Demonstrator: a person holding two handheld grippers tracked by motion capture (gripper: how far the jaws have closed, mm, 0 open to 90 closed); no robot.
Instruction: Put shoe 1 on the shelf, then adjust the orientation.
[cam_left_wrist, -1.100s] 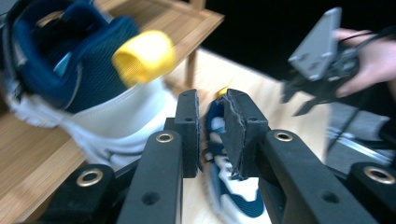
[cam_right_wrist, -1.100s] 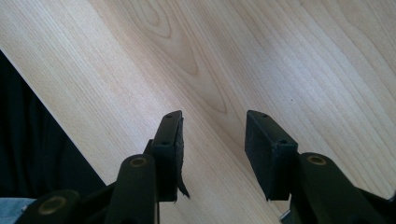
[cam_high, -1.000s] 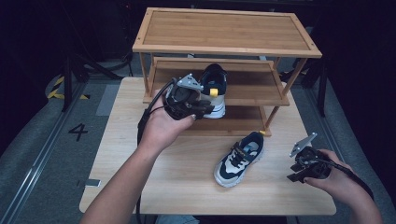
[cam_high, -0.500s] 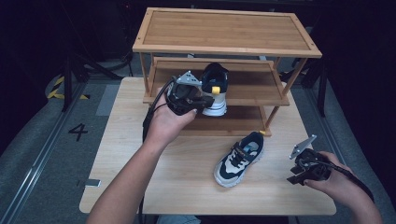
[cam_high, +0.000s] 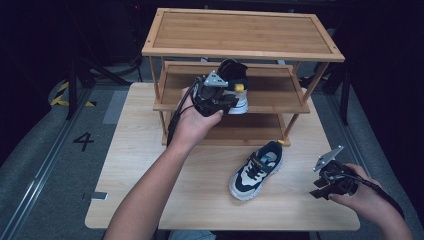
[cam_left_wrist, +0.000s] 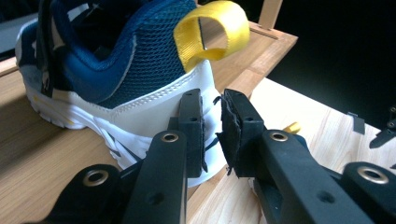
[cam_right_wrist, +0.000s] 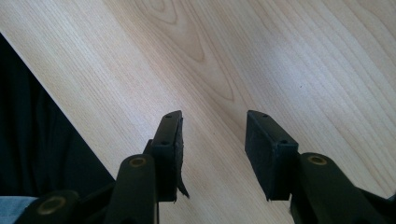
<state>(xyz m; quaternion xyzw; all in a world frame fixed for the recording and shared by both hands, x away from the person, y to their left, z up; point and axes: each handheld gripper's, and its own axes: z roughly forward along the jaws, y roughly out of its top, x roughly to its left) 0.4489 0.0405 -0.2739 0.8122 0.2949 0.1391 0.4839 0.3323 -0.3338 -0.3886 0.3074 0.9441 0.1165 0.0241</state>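
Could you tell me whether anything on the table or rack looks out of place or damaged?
One blue and white child's sneaker lies alone on the light wooden table, apart from its mate on the wooden rack's middle shelf. The left gripper has frayed, torn padding on its pads.

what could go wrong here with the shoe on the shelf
1. The shoe stands with its heel at the middle shelf's front edge; the left claw, jaws just opened a little with nothing between them, sits right at that heel and might knock it off when backing away.
2. The yellow heel loop hangs just above the jaws and could snag.
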